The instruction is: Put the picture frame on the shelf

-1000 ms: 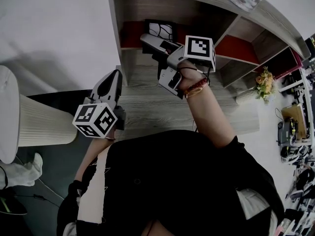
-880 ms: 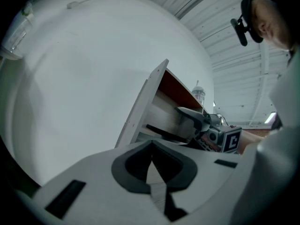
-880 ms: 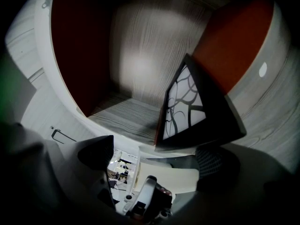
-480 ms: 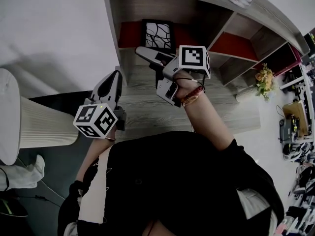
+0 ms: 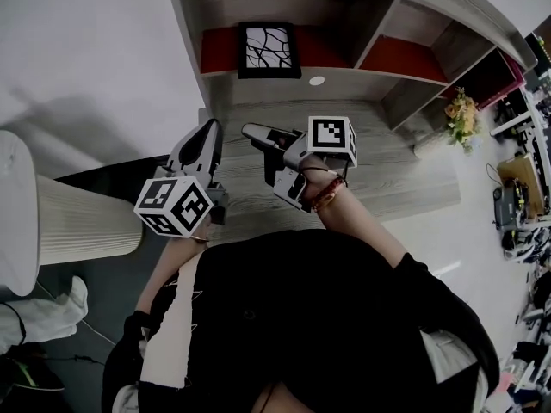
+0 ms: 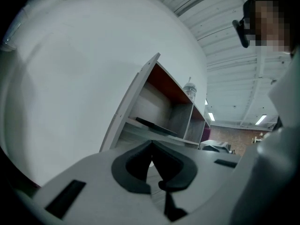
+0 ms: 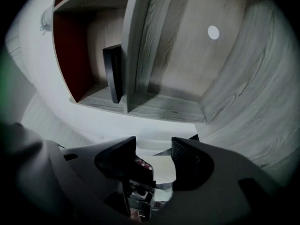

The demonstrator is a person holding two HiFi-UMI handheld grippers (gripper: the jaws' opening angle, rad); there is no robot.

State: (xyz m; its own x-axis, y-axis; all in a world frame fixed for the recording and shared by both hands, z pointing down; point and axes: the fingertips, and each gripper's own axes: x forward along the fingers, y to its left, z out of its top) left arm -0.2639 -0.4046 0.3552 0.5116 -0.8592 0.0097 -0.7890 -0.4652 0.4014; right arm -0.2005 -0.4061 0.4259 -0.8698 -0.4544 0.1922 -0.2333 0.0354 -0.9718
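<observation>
Now that the picture frame (image 5: 269,50) stands upright in the shelf (image 5: 362,83) (face out, to be seen), my right gripper's (image 7: 153,149) fingers, holding nothing, have just been closing partway, while my left gripper's (image 6: 151,146) rest pressed together, empty.

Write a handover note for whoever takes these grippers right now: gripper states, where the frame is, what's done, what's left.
Left gripper: shut, empty, in front of the shelf.
Right gripper: empty, jaws apart and just been closing with nothing between them, clear of the shelf.
Picture frame: standing in the shelf's left compartment, in front of the red back panel.
Done: frame placed and released.
Left: probably nothing.
</observation>
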